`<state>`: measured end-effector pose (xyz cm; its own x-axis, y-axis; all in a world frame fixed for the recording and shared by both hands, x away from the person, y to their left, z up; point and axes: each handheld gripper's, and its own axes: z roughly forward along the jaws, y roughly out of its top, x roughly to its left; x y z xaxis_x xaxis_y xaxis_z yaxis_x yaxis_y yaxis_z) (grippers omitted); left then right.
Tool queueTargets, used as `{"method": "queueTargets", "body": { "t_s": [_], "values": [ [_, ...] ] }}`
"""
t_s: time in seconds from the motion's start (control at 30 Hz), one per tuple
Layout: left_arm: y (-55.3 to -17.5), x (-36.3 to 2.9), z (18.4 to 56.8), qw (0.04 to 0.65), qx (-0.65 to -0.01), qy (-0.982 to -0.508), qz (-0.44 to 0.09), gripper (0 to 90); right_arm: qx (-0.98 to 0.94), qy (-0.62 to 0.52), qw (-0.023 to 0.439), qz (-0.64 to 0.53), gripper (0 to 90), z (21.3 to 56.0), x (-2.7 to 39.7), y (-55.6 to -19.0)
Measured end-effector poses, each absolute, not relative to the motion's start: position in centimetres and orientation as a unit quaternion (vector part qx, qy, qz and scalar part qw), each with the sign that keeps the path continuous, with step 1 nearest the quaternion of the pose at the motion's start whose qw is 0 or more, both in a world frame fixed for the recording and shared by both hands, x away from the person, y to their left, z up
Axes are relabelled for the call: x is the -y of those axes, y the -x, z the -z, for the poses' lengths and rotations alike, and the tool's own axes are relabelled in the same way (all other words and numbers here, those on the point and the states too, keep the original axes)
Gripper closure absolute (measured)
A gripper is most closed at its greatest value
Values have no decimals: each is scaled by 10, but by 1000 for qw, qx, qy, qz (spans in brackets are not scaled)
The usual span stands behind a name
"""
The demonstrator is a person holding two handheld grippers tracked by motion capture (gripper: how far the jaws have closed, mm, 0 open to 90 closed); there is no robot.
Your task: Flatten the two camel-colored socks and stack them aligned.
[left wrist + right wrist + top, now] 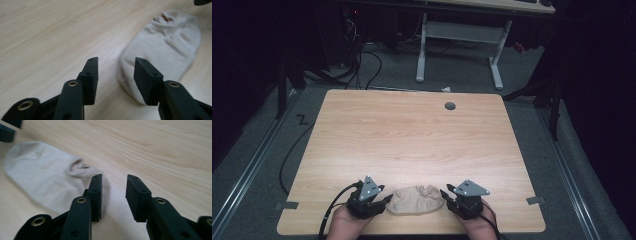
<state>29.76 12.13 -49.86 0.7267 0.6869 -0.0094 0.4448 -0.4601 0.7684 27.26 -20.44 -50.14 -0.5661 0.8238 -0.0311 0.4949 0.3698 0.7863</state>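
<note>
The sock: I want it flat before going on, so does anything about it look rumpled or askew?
Mostly flat. The beige sock lies near the table's front edge, between the two grippers, but its cuff end is puckered and gapes slightly. Nothing else stands out.

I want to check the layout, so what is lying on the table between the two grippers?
A beige sock lies flat between the left gripper and the right gripper, seen in the high view. Both grippers are open, with nothing between their fingers.
</note>
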Motion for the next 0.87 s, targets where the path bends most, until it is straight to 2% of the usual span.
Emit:
{"method": "queueTargets", "body": {
  "t_s": [0.13, 0.17, 0.27, 0.37, 0.43, 0.87],
  "values": [
    [-316, -145, 495, 420, -366, -815, -159, 503, -781, -434, 234, -383, 617, 507, 227, -284],
    [-326, -159, 495, 428, -386, -802, -159, 497, -764, -455, 233, -394, 603, 508, 246, -291],
    [-334, -172, 496, 426, -401, -793, -168, 485, -745, -477, 242, -399, 587, 508, 264, -295],
    [-346, -197, 498, 411, -421, -782, -205, 461, -718, -510, 284, -380, 558, 511, 296, -299],
    [-352, -207, 501, 403, -440, -776, -207, 443, -707, -528, 289, -372, 549, 514, 309, -301],
    [-351, -210, 502, 400, -439, -775, -213, 410, -702, -538, 290, -365, 512, 517, 309, -304]
  ]
}}
